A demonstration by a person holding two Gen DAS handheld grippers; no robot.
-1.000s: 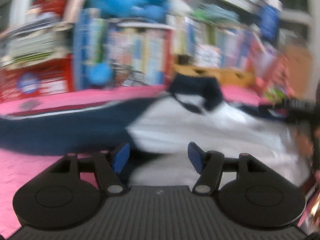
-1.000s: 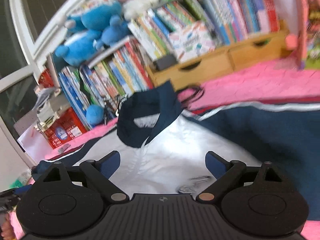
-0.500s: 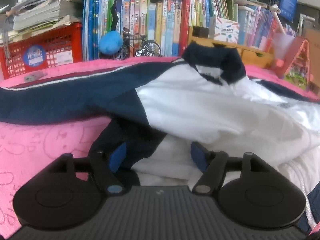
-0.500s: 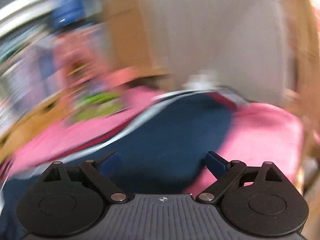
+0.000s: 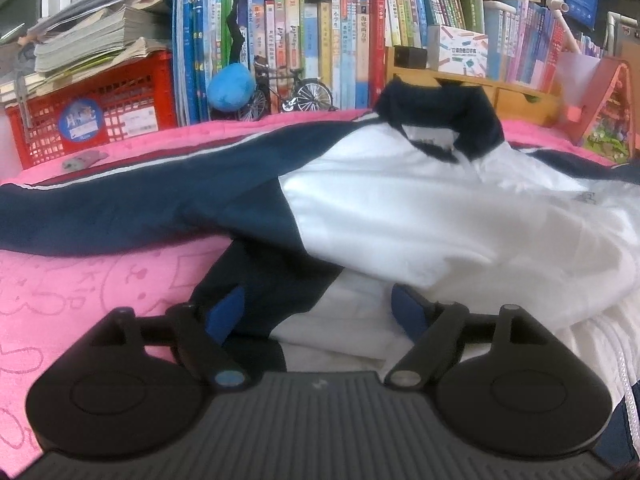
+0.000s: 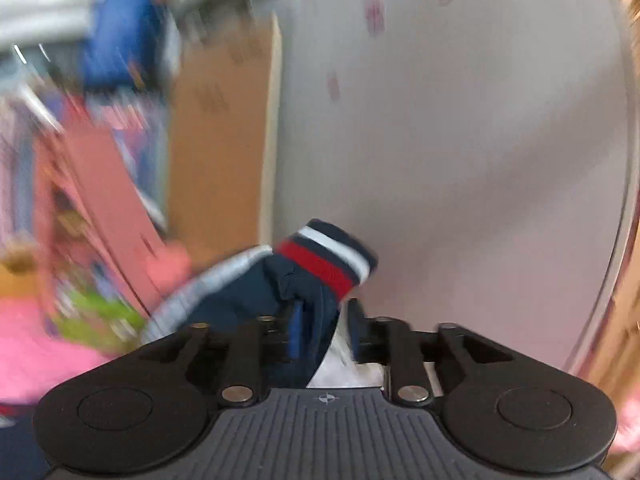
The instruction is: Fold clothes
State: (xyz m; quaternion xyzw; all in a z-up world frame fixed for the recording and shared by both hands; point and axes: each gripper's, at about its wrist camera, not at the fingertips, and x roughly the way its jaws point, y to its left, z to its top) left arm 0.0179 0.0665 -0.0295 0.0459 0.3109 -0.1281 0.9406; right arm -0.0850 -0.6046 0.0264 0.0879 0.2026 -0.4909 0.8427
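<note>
Clamping striped cuff (image 6: 328, 258): right hand-held gripper (image 6: 322, 328); jacket collar (image 5: 440, 116) left view only.

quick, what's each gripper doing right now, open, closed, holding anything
Left gripper: open, holding nothing, over the navy and white jacket.
Right gripper: closed on the jacket's navy sleeve, near its striped cuff.

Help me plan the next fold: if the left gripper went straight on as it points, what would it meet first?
Probably the jacket: its navy-and-white hem lies bunched between the open left gripper fingers, on the pink blanket.
</note>
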